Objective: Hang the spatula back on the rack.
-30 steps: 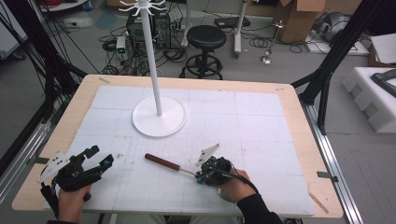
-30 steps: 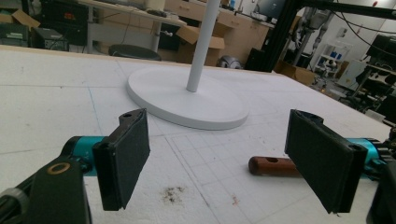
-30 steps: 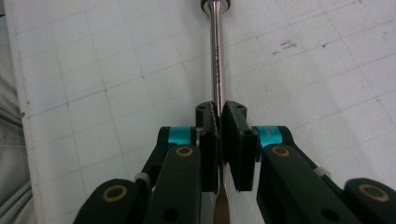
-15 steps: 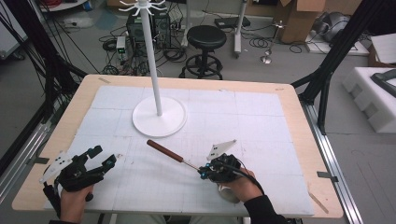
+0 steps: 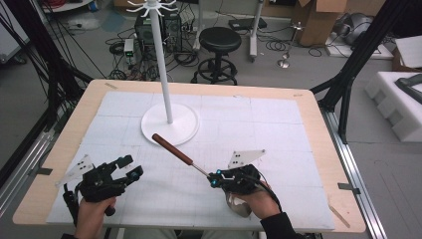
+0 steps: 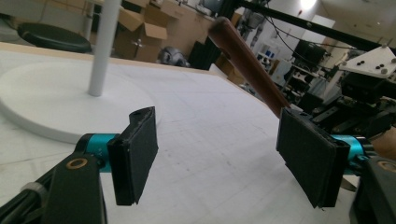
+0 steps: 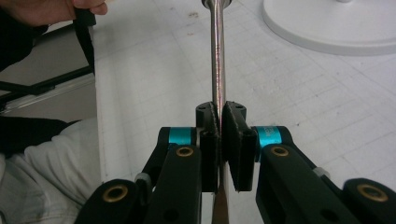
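The right tongs (image 5: pixel 215 180) clamp the brown-handled steel utensil's (image 5: pixel 171 148) shaft near the white pole stand (image 5: pixel 170 124); keep that grip firm and level. The left tongs (image 5: pixel 130 167) wait apart.

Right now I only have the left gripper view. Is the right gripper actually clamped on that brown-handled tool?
Observer: Yes. The right gripper view shows the right gripper shut on the metal shaft.
Operator: What tops the white post?
Observer: In the high view, a ring of hooks.
Operator: Where does the handle point?
Observer: From above, the brown handle points toward the round base, and its tip overlaps the rim. I cannot tell if they touch.
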The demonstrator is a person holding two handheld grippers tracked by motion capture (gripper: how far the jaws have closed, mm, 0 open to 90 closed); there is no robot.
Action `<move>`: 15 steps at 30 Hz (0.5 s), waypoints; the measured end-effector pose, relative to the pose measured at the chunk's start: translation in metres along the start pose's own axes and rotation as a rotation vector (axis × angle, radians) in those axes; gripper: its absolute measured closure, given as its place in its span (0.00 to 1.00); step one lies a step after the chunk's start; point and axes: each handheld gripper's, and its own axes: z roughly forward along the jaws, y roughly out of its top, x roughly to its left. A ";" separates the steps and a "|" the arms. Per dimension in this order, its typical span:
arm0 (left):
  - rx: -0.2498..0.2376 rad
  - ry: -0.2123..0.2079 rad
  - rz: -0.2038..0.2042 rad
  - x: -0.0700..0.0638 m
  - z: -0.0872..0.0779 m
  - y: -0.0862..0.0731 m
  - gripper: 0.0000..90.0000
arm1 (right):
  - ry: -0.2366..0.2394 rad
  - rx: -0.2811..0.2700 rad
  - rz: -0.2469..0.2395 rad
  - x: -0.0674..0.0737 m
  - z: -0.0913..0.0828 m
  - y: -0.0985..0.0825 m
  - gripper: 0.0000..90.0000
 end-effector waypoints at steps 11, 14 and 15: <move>0.036 -0.089 -0.092 -0.024 0.041 0.040 0.34 | 0.013 -0.034 -0.044 0.019 0.007 0.008 0.94; 0.061 -0.099 -0.123 -0.025 0.049 0.044 0.35 | 0.012 -0.045 -0.047 0.020 0.007 0.009 0.94; 0.065 -0.106 -0.134 -0.025 0.051 0.045 0.36 | 0.009 -0.051 -0.048 0.020 0.006 0.009 0.94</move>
